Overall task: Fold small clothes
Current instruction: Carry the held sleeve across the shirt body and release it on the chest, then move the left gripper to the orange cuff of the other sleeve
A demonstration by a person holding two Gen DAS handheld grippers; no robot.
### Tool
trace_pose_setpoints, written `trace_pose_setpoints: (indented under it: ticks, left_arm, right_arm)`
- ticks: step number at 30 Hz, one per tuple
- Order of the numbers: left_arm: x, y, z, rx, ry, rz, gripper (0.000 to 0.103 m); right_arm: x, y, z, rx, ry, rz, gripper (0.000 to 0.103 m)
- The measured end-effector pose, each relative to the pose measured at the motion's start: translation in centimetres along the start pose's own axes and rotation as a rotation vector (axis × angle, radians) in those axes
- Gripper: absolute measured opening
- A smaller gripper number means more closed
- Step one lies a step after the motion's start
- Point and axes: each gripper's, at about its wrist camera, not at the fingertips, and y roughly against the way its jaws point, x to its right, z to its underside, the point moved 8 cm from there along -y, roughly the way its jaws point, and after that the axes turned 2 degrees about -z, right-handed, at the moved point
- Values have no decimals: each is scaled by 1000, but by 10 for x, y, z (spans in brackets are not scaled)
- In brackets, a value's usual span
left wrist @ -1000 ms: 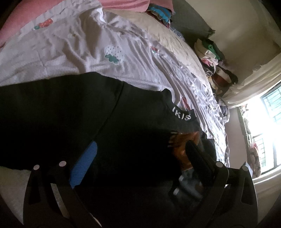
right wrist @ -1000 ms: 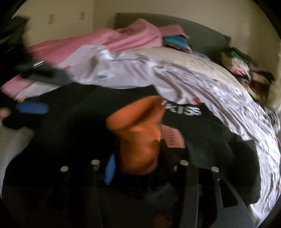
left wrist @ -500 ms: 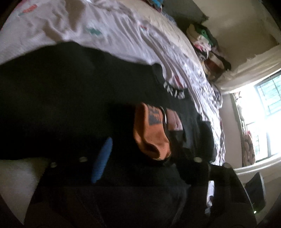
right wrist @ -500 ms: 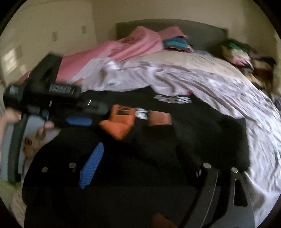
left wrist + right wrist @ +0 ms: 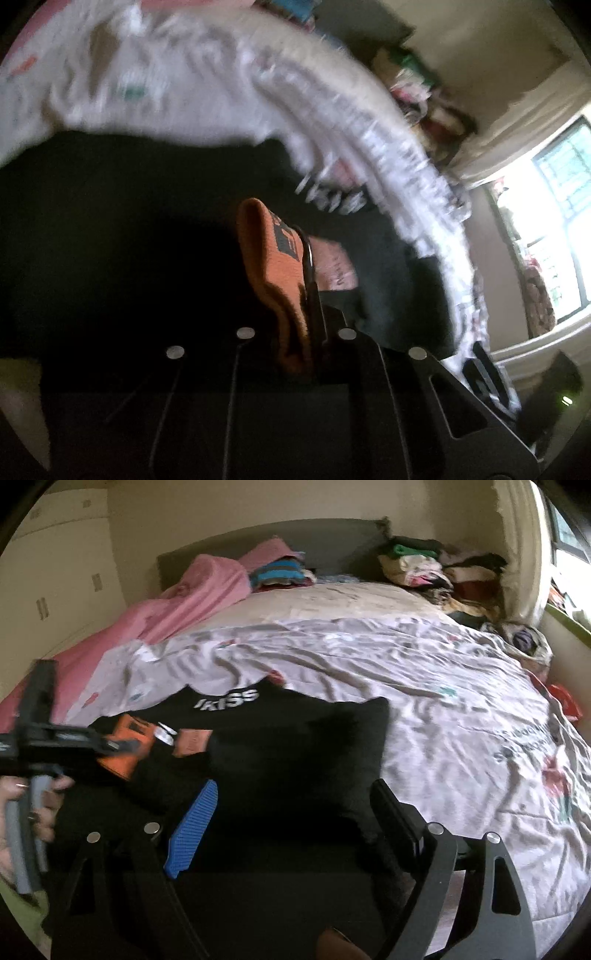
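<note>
The left tool (image 5: 306, 291) now clamps the orange sock (image 5: 273, 258) at 12 o'clock on the black garment (image 5: 295, 746); the right tool (image 5: 291, 823), released, stands apart, ready for folding

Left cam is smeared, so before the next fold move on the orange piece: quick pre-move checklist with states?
1. Left gripper shut on orange garment: ok, jaws closed with the cloth between them.
2. Right gripper free: ok, jaws wide open, nothing between them.
3. Right gripper over the work area: ok, it hangs above the black shirt.
4. Orange garment clear of the pink piece beside it: cannot tell, they touch or overlap.
5. Left view sharp enough to place the fold: not ok, heavy motion blur.
6. Orange garment flat or bunched: cannot tell.
</note>
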Motion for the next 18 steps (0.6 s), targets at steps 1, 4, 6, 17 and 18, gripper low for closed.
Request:
trace_pose_setpoints:
  ticks: [1, 4, 6, 17, 18]
  left_arm:
    - [4, 12, -6, 31, -20, 4, 5]
    - [5, 37, -20, 101, -62, -39, 5]
    - [-1, 42, -23, 105, -65, -49, 5]
    - [-50, 16, 8, -2, -45, -158, 9]
    - [-56, 18, 9, 4, -45, -178, 10]
  right_arm:
    - [5, 1, 0, 3, -10, 5, 84]
    - [15, 0, -3, 8, -32, 23, 84]
    - [19, -1, -3, 6, -41, 30, 84]
    - [2, -26, 0, -64, -26, 19, 84]
    - [-3, -30, 0, -75, -12, 11, 84]
